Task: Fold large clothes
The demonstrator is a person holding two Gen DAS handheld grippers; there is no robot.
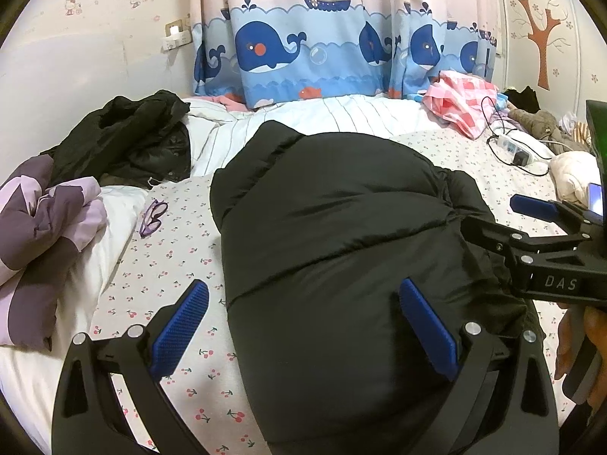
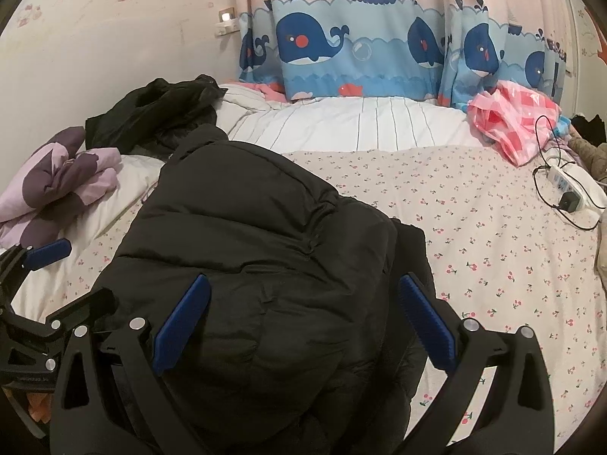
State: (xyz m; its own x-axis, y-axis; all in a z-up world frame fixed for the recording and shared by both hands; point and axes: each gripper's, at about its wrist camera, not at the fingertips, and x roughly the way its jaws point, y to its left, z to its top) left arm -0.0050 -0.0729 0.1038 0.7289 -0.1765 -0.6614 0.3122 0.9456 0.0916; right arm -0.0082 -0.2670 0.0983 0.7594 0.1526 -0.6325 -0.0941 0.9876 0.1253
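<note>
Both jaws gape, empty: left gripper [image 1: 303,333] and right gripper [image 2: 303,326] hover over the jacket [image 1: 341,235] (folded); glasses [image 1: 151,217] lie left, power strip [image 2: 565,189] far right.

Two black jackets [image 1: 341,250] [image 1: 125,140], one power strip [image 1: 518,149]

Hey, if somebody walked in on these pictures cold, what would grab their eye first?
The puffy black jacket, folded into a bundle mid-bed on the cherry-print sheet, with the open left gripper and right gripper over its near end. Behind it hangs a bright blue whale curtain.
</note>
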